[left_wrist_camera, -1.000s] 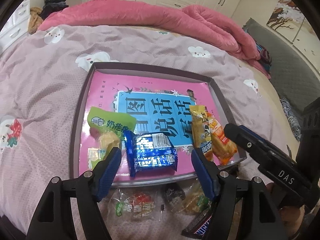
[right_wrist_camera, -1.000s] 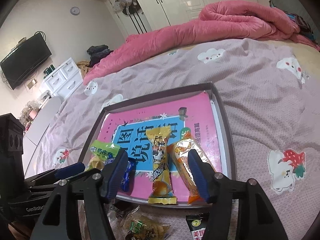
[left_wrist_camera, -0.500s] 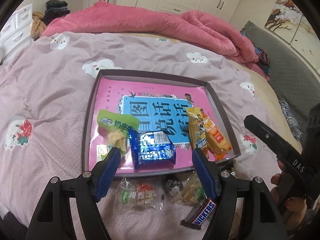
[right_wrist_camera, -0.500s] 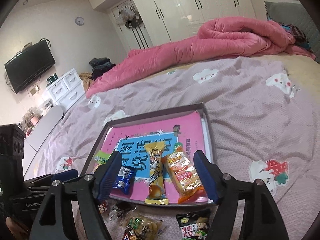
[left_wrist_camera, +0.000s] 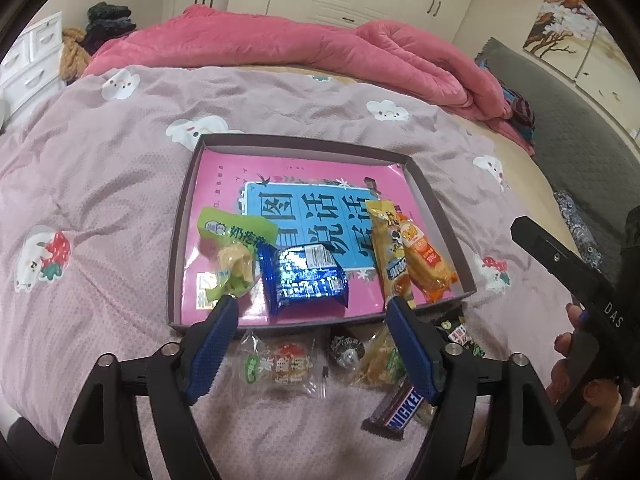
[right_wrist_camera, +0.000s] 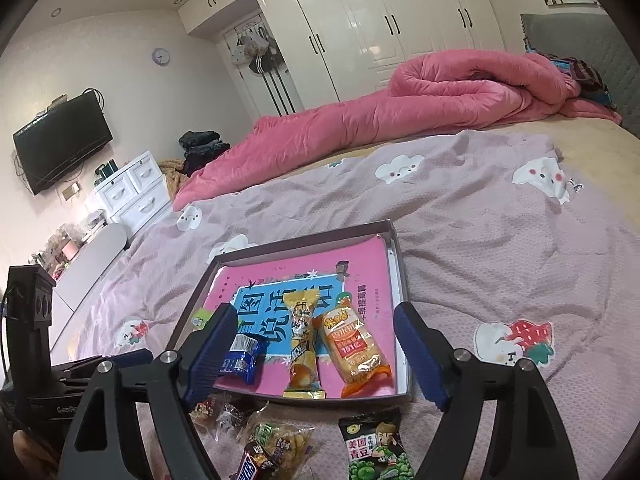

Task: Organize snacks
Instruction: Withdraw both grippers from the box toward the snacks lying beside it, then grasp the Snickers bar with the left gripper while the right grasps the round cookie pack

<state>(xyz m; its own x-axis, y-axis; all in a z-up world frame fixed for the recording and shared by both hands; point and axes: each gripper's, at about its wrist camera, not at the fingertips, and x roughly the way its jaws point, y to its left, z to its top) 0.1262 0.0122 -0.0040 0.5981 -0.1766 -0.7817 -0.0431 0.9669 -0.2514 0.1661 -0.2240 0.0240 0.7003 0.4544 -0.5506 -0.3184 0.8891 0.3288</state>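
The blue packet [left_wrist_camera: 305, 278] is seen in the tray [left_wrist_camera: 442, 216] beyond both grippers' [left_wrist_camera: 311, 306] [right_wrist_camera: 316, 316] wide, just-opened, empty jaws.

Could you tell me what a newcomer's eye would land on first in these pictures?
Probably the shallow tray on the lilac bedspread, lined with a bright pink and blue sheet and holding four snack packs along its near edge, the shiny blue packet among them. More snacks lie loose before it, including a Snickers bar.
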